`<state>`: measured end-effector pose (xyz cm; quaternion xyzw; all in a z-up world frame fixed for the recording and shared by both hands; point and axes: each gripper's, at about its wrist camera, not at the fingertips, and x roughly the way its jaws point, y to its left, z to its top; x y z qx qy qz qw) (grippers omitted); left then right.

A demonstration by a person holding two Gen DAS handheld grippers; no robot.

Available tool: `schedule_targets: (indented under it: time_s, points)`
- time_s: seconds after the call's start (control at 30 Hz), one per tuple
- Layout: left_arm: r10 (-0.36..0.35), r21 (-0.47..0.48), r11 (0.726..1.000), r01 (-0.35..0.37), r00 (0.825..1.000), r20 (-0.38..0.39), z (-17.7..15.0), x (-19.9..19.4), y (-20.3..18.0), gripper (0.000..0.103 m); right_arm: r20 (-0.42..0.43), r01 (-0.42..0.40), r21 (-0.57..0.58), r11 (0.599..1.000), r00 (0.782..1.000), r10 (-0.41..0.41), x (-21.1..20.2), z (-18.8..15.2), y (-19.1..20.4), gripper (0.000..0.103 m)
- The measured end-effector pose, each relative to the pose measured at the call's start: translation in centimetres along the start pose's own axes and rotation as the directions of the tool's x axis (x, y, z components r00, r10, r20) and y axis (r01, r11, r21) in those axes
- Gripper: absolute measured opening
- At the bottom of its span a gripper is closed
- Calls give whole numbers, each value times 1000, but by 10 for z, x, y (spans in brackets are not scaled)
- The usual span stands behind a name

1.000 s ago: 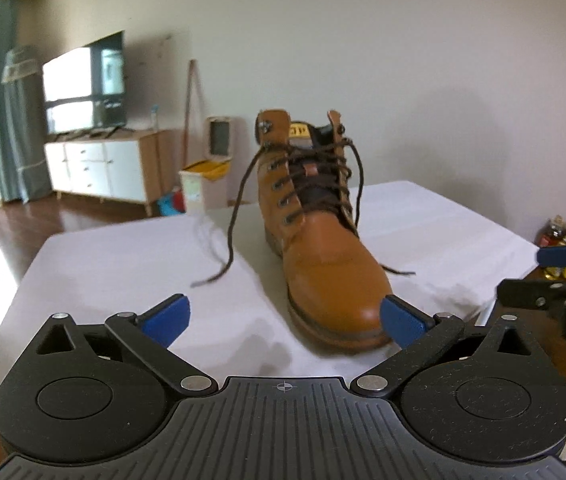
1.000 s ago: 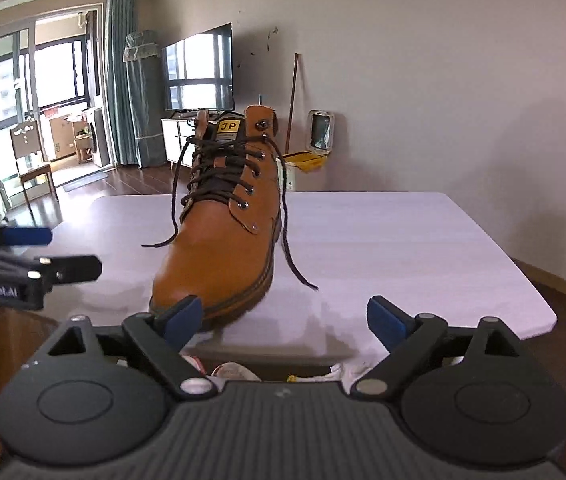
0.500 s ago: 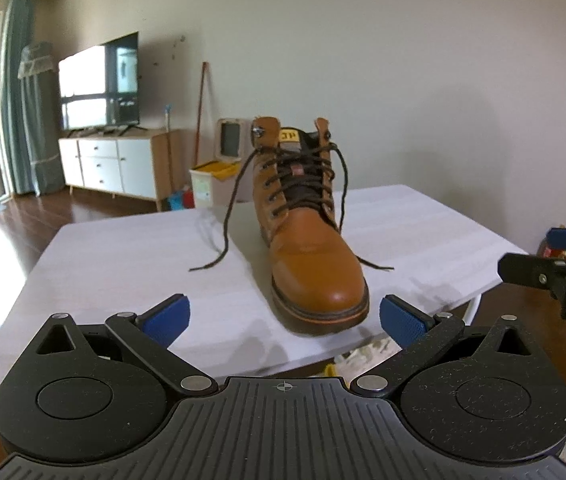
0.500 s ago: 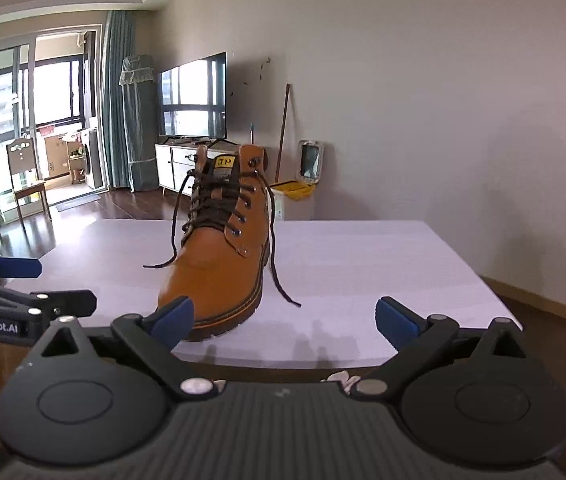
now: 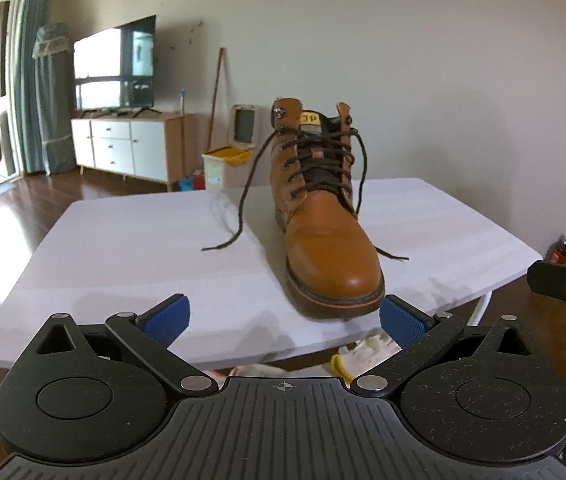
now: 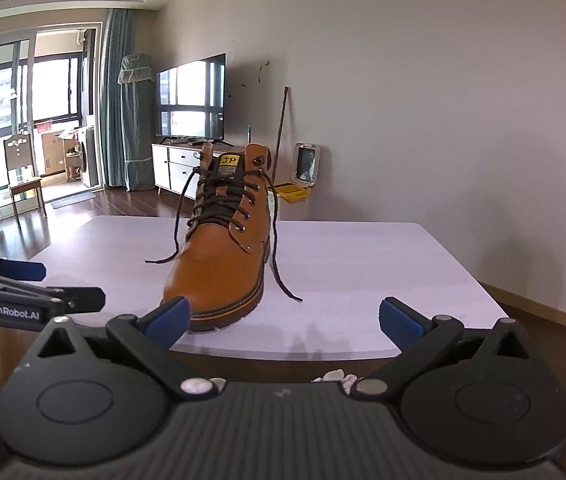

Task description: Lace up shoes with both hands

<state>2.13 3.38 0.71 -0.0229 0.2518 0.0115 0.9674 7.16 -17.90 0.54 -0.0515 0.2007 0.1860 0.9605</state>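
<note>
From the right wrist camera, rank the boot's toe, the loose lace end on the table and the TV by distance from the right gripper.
1. Boot's toe, just beyond the left finger of the right gripper.
2. Loose lace end, right of the boot, slightly farther back.
3. TV, against the far wall.

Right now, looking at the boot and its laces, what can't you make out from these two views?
- Boot heel and back: hidden by its own front, both wrist views.
- Top hooks: too small to tell whether the laces pass through them.
- Pale items under the table: cut off by the table edge and the left tongs' body.
</note>
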Motion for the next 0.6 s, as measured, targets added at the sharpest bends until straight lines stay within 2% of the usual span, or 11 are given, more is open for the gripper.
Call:
schedule_targets:
  time_s: [0.6]
  points:
    - [-27, 31, 999, 25, 998, 53, 9, -13, -12, 103, 26, 12, 9, 1000, 1000, -12, -10, 2, -7, 102]
